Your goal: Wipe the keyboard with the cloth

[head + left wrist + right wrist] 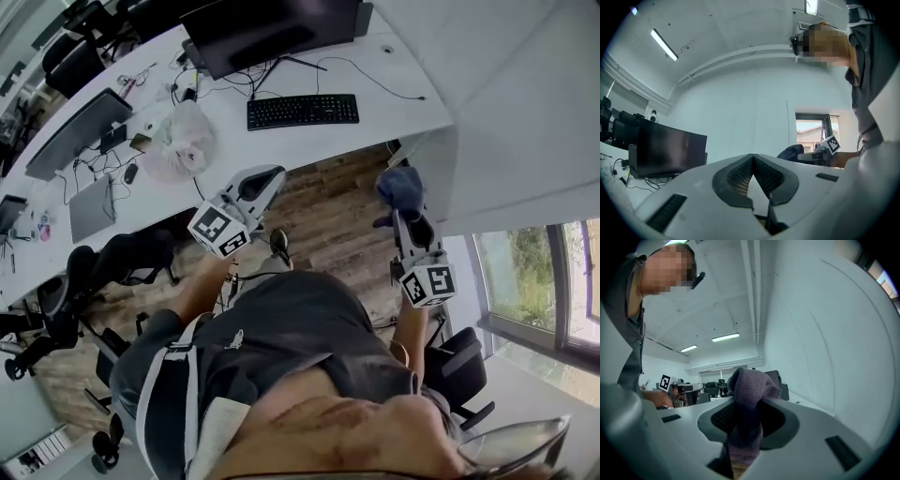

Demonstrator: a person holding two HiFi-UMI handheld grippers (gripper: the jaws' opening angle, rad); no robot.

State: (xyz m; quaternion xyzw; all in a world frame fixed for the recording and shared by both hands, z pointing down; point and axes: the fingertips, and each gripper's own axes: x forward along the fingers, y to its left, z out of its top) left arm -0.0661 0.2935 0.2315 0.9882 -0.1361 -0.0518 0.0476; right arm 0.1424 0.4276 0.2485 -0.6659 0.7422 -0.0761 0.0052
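Your right hand-held gripper (pixel 412 225), at four o'clock in the head view, is clamped on the purple cloth (pixel 401 187). Your left hand-held gripper (pixel 265 180), at its nine o'clock, has its jaws together, empty. Farther off, at twelve o'clock, the keyboard (pixel 302 111) lies on the white surface (pixel 403 89).

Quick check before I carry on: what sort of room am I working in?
Most likely an open-plan office: a long white desk carries a keyboard and a dark monitor with trailing cables, and black office chairs stand beside it.
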